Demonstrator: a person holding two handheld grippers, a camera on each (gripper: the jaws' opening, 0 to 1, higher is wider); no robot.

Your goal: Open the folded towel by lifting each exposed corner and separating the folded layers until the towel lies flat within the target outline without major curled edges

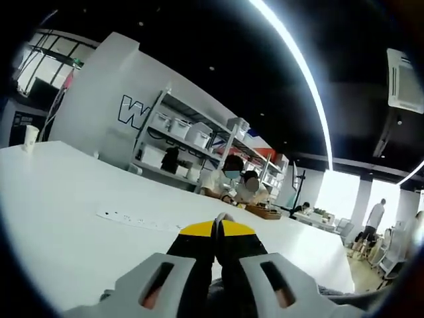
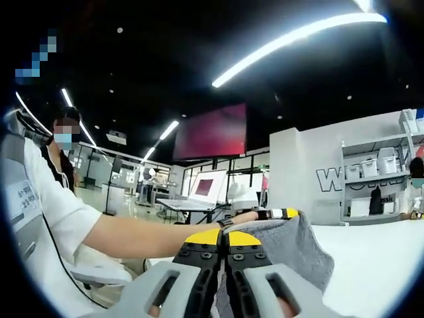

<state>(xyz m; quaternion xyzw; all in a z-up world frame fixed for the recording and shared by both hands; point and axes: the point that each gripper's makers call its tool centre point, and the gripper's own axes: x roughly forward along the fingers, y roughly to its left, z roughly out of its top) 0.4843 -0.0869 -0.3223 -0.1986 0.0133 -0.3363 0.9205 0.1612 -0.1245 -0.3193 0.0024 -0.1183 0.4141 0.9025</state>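
Here the right gripper is clenched on a raised fold of the grey towel, which trails off to its right above the white table, while the left gripper, jaws together, seems to pinch only a sliver of cloth.

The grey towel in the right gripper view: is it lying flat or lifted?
Lifted: the grey towel hangs bunched from the shut right gripper, above the white table.

The right claw pinches the towel above the tabletop. Shelves stand beyond the tabletop's far edge. A cup sits far left.
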